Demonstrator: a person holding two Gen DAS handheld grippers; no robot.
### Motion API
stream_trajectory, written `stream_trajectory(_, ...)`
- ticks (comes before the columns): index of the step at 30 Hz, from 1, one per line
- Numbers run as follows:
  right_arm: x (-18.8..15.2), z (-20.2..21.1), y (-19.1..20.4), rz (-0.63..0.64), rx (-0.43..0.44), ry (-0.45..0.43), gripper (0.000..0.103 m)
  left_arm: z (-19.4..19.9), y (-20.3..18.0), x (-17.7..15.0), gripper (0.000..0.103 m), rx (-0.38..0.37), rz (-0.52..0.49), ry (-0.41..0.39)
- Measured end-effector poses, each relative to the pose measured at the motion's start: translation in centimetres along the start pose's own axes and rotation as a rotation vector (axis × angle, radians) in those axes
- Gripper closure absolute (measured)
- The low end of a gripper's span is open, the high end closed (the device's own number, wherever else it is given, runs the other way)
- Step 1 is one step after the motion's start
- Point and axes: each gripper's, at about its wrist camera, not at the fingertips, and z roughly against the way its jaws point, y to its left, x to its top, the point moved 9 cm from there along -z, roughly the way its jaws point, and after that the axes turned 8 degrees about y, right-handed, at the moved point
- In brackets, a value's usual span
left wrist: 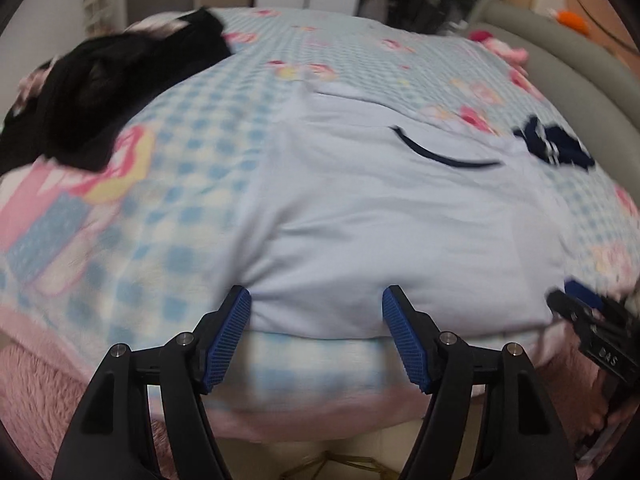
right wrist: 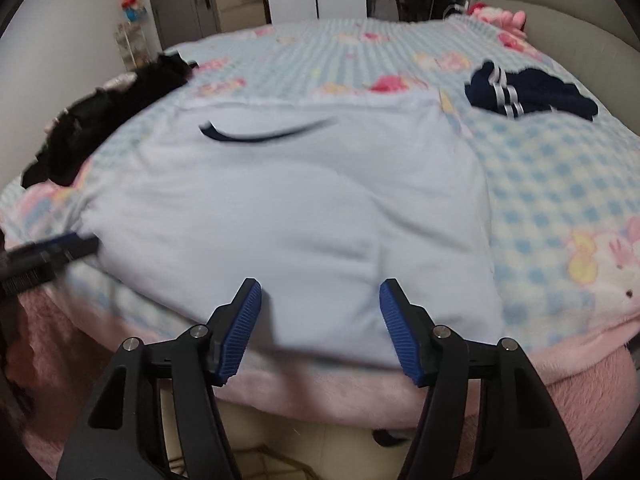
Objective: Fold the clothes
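Both wide open and holding nothing, left gripper (left wrist: 316,334) and right gripper (right wrist: 320,328) poised at the near hem of the pale blue garment (left wrist: 380,220) spread flat on the checked blanket (left wrist: 192,152), black pile (left wrist: 100,92) at ten o'clock, likely about to pinch the hem, though fitting a fold just laid too.

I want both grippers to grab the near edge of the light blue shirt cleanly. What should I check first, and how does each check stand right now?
1. Left gripper open: ok, fingers spread wide.
2. Right gripper open: ok, fingers spread wide.
3. Both at the near edge of the light blue shirt: ok, one toward each side.
4. Shirt lying spread on the checked blanket: ok, a few soft wrinkles.
5. Black garment and navy striped garment off the shirt: cannot tell for the navy one, which seems to overlap a far corner in the left wrist view.
6. Fabric between the fingertips: cannot tell, pictures are blurred.
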Motion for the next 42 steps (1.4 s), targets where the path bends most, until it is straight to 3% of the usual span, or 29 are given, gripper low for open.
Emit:
stream_trajectory(2,-0.3,0.4,-2.2,-0.058,-0.035,0.003,0.04,0.3,2.0,0.1,0.032,0.103,0.026,-0.016)
stream_trajectory(3,-0.5,0.6,-3.4,-0.089,-0.059,0.004,0.039,0.3,2.9,0.1,0.032,0.114,0.046,-0.015)
stream_trajectory(7,-1.4,0.6,-7.3,-0.226,-0.076,0.03,0.04,1.2,5.0,0.4,0.032,-0.099,0.222,-0.036)
stream_trajectory(11,-0.7,2.3,-8.5,-0.272,-0.099,-0.047,0.039,2.6,2.7,0.8,0.032,-0.202,0.157,-0.083)
stream_trajectory(13,-0.6,2.4,-8.2,-0.258,-0.09,-0.053,0.039,1.5,1.3,0.0,0.032,-0.18,0.113,-0.044)
stream_trajectory(18,-1.7,1.3,-8.3,-0.244,-0.119,0.014,0.039,-0.7,2.2,-0.8,0.031,-0.022,0.115,0.025)
stream_trajectory(22,-2.2,2.0,-9.3,-0.247,-0.189,0.01,0.038,0.9,4.9,-0.5,0.032,-0.005,0.219,-0.037)
stream_trajectory(24,-2.5,2.4,-9.8,-0.249,-0.224,0.007,0.038,2.0,5.8,-0.3,0.033,-0.068,0.27,-0.083)
stream_trajectory(26,-2.4,2.9,-9.3,-0.243,-0.17,-0.019,0.038,2.7,6.0,-0.1,0.033,-0.153,0.298,-0.108)
stream_trajectory(29,-2.3,3.0,-8.3,-0.205,-0.127,-0.027,0.038,1.7,4.7,0.6,0.033,-0.189,0.227,-0.084)
stream_trajectory(31,-2.5,1.7,-8.5,-0.185,-0.2,0.027,0.038,0.8,2.1,2.2,0.033,-0.262,0.134,-0.05)
stream_trajectory(33,-2.6,0.8,-9.1,-0.206,-0.215,0.062,0.038,1.2,0.5,3.9,0.032,-0.21,0.029,-0.103)
stream_trajectory(35,-2.7,1.1,-10.1,-0.245,-0.228,0.06,0.038,0.7,0.0,4.9,0.032,-0.118,-0.031,-0.105)
stream_trajectory(38,-3.2,1.7,-11.5,-0.293,-0.257,0.067,0.035,-2.0,2.2,4.3,0.029,0.024,0.003,-0.03)
stream_trajectory(40,-3.7,1.9,-12.1,-0.309,-0.283,0.077,0.035,-2.9,3.7,3.4,0.028,0.029,0.05,-0.001)
stream_trajectory(42,-4.0,2.8,-13.0,-0.327,-0.36,0.072,0.037,-2.0,4.4,3.6,0.028,0.003,0.099,-0.024)
